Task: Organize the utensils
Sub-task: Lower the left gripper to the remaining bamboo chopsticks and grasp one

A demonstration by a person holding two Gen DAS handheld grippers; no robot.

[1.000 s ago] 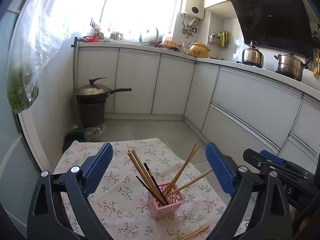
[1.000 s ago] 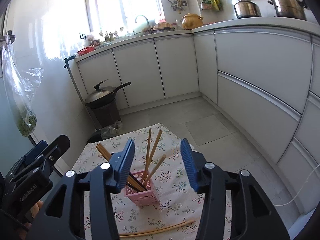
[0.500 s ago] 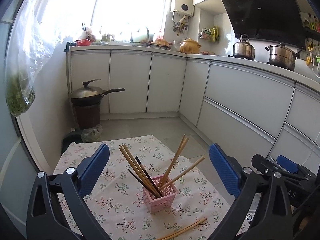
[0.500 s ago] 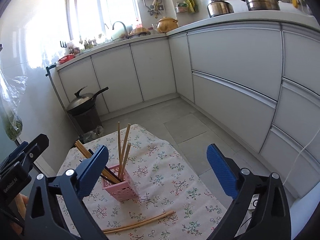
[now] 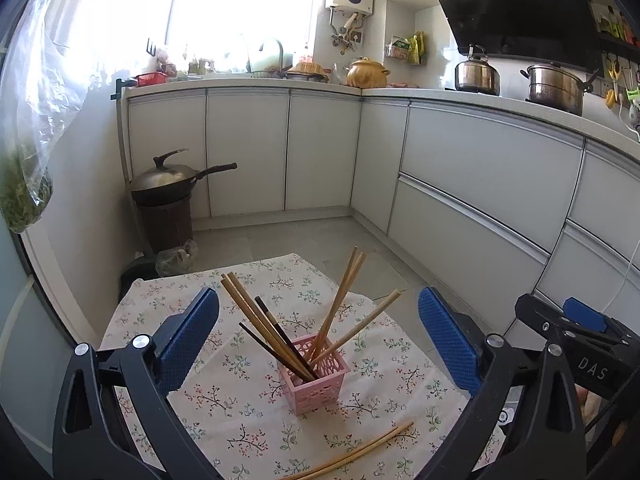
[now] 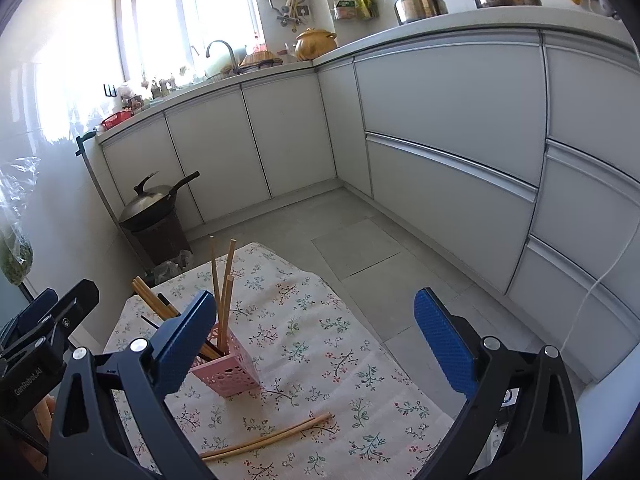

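Note:
A pink lattice holder (image 5: 316,376) (image 6: 228,372) stands on the floral tablecloth (image 5: 248,408) (image 6: 320,336), with several wooden and dark chopsticks (image 5: 276,328) (image 6: 222,292) leaning out of it. A loose pair of wooden chopsticks (image 5: 360,454) (image 6: 272,438) lies flat on the cloth in front of the holder. My left gripper (image 5: 318,340) hangs open above and behind the holder, empty. My right gripper (image 6: 310,340) is open wide with nothing between its blue pads; the holder sits behind its left pad. Each gripper shows at the edge of the other's view.
White cabinets (image 5: 480,184) run along the back and right. A wok on a dark stand (image 5: 168,200) sits by the left wall, with a bag (image 5: 176,256) at its foot. A plastic bag of greens (image 5: 24,184) hangs at the left. Grey floor (image 6: 360,240) lies beyond the table.
My right gripper opened from a narrow gap to full width and shifted right, away from the holder. The left gripper drew back slightly, bringing more of the loose chopsticks into view.

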